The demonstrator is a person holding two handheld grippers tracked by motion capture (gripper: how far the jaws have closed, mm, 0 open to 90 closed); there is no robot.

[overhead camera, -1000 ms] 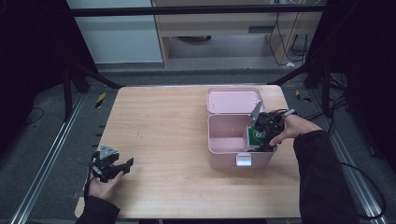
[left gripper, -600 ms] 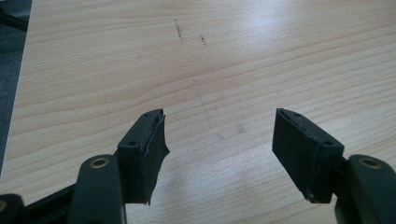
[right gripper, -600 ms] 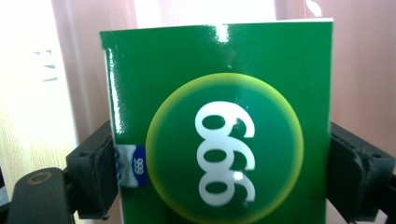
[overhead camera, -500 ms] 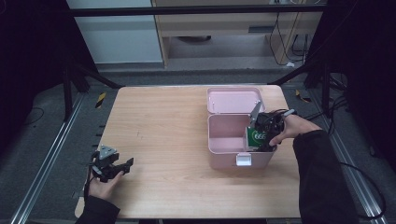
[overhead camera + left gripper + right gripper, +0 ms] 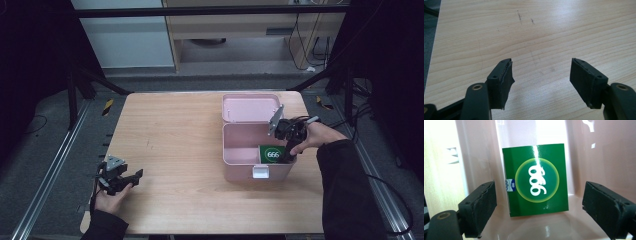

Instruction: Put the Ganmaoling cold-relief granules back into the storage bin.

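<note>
Inside the open pink plastic box, against its right-hand wall, a flat green packet printed with "999" in a pale ring sits on the floor of the box. The right gripper reaches down into that corner; in the right gripper view the packet lies between the two black jaws with a clear gap on each side, so nothing is pinched. Those jaws have just been opening, and the packet appears released.

The main risk, as I judge it, lies in the way out. The gripper is deep in the box and close to its wall, so a slanted lift could catch the rim, drag the light box across the wooden table, or knock the raised lid. A jaw pad brushing the packet on the way up could also tip it over or carry it along, since the gap beside each pad is small. A straight rise, with the jaws a little wider, would avoid both.

The right forearm comes in from the lower right, wrist bent so the tool points down and towards the person. The left gripper rests low at the table's near left edge, well apart from the box, its jaws spread with nothing but bare wood between them.
</note>
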